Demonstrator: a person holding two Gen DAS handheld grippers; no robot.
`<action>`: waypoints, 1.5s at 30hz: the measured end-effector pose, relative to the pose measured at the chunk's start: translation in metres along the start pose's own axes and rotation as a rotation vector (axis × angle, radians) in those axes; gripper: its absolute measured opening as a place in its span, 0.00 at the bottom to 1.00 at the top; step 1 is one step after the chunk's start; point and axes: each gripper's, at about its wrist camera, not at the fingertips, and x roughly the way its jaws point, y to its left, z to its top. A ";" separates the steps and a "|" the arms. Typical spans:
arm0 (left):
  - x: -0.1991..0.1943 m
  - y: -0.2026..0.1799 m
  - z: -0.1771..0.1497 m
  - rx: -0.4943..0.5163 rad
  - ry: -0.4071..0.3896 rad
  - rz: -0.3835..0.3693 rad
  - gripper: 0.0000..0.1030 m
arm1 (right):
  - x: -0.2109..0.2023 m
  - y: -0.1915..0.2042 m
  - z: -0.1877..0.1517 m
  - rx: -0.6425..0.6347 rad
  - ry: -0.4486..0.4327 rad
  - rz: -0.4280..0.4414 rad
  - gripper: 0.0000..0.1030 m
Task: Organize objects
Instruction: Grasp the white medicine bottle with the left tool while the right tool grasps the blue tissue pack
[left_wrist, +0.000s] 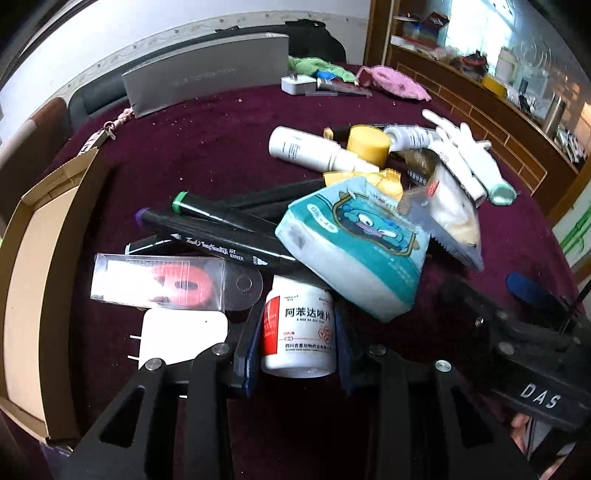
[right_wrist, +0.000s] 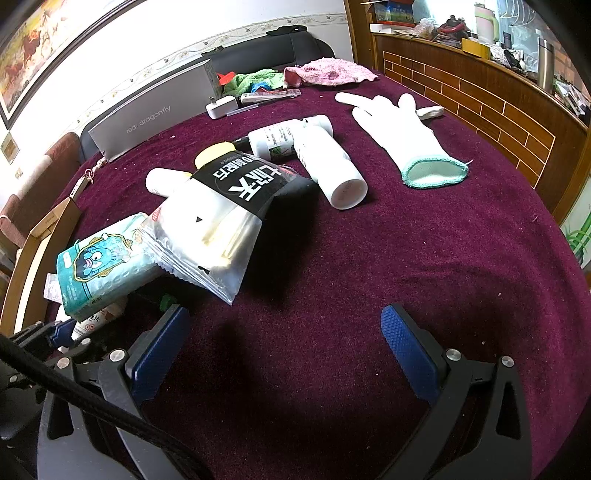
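Note:
My left gripper (left_wrist: 297, 354) is shut on a white pill bottle (left_wrist: 299, 328) with a red-and-white label, at the near edge of a pile. On the pile lie a teal tissue pack (left_wrist: 351, 243), black art markers (left_wrist: 221, 243), a clear box with a red item (left_wrist: 159, 282), a white charger (left_wrist: 181, 338) and a clear snack bag (left_wrist: 450, 214). My right gripper (right_wrist: 284, 343) is open and empty over bare cloth, right of the tissue pack (right_wrist: 99, 266) and snack bag (right_wrist: 221, 214). It shows at the right of the left wrist view (left_wrist: 524, 291).
The table has a maroon cloth (right_wrist: 406, 258). White bottles (right_wrist: 332, 166), a yellow-capped jar (left_wrist: 369, 144) and a white glove (right_wrist: 406, 136) lie further back. An open cardboard box (left_wrist: 40, 266) stands at the left edge. A grey box (left_wrist: 207, 74), cloths and a plug sit at the far edge.

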 end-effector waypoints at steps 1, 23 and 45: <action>-0.001 0.002 -0.001 -0.019 0.004 -0.014 0.28 | 0.000 0.000 0.000 0.001 -0.001 0.001 1.00; -0.047 0.021 -0.073 -0.004 -0.026 -0.047 0.45 | 0.002 0.000 0.000 -0.008 0.000 -0.012 1.00; -0.095 0.048 -0.094 -0.110 -0.197 -0.256 0.28 | -0.052 0.010 -0.005 -0.087 -0.034 -0.070 0.90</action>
